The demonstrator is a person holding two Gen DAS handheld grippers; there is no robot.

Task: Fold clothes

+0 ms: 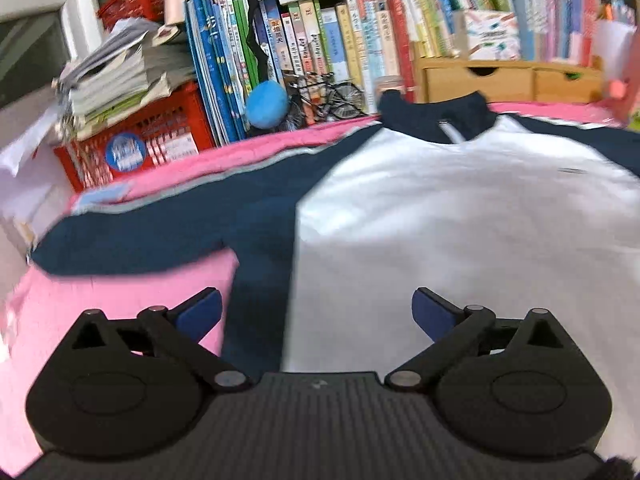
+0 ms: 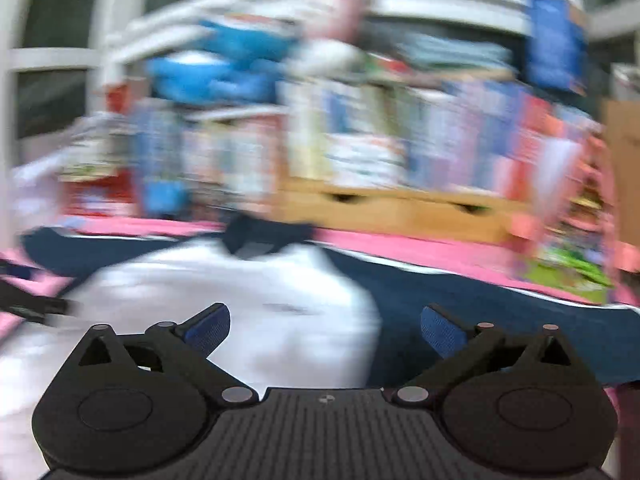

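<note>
A white jacket point(image 1: 460, 216) with navy sleeves and a navy collar point(image 1: 436, 114) lies spread flat on a pink cloth point(image 1: 100, 300). Its left sleeve point(image 1: 160, 224) stretches out to the left. My left gripper point(image 1: 316, 312) hovers open over the jacket's left side seam, nothing between its blue pads. In the blurred right wrist view the same jacket point(image 2: 248, 312) shows with its right sleeve point(image 2: 500, 312) reaching to the right. My right gripper point(image 2: 324, 332) is open above the seam of white body and navy sleeve, holding nothing.
Behind the jacket stands a crowded row of books point(image 1: 352, 40), a red crate point(image 1: 152, 132) stacked with papers, a blue plush ball point(image 1: 266, 104), a small model bicycle point(image 1: 328, 96) and wooden drawers point(image 1: 508, 80). The other gripper's dark arm point(image 2: 32, 304) shows at the left edge.
</note>
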